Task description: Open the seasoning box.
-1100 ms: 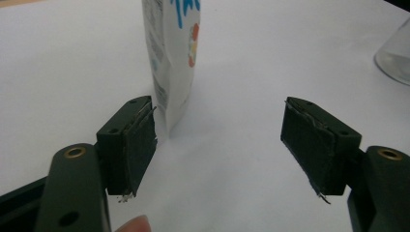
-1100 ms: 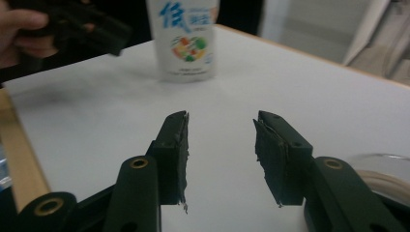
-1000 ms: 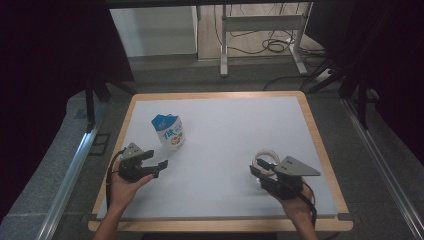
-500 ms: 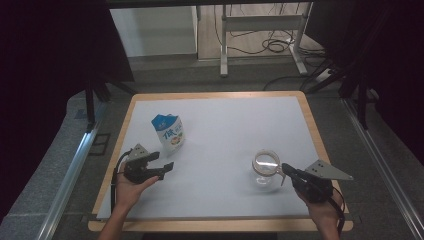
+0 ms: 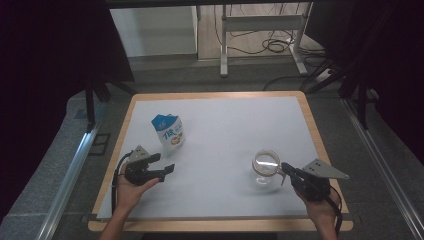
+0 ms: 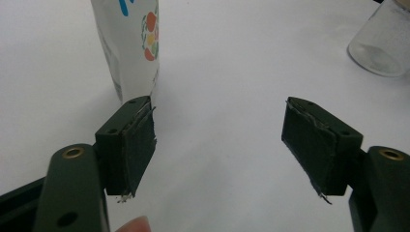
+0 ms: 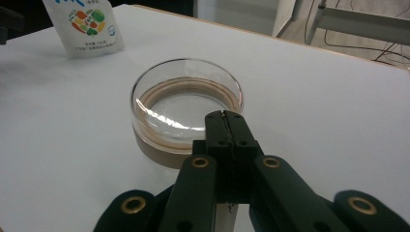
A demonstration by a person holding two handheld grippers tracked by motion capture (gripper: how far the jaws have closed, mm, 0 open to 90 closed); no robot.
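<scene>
Our right gripper [image 7: 226, 116] had its jaws pressed flat together with nothing between them; they had just been closing, and in the right gripper view their tips sat at the near rim of the glass jar [image 7: 186, 108], at its six o'clock, touching or almost touching, we could not tell which. The jar stood upright and uncapped on the white table [image 5: 225, 125], with a tan band around its neck, and from above it lay at the four o'clock part of the board, right in front of that gripper [image 5: 290, 171]. Our left gripper [image 6: 220, 145] was spread wide and empty, its pads hovering over bare table, with the snack pouch [image 6: 133, 43] standing just beyond the pad on the left of that view, toward eleven o'clock, and the jar far off at two o'clock. In the high view the pouch [image 5: 169, 131] stood upright at about ten o'clock, clear of the left gripper [image 5: 160, 170]. We judged the step to be steadying the jar before bringing the pouch over; doing it well called for reopening the right jaws, straddling the glass wall squarely, and squeezing gently so the jar would not skid or tip.
</scene>
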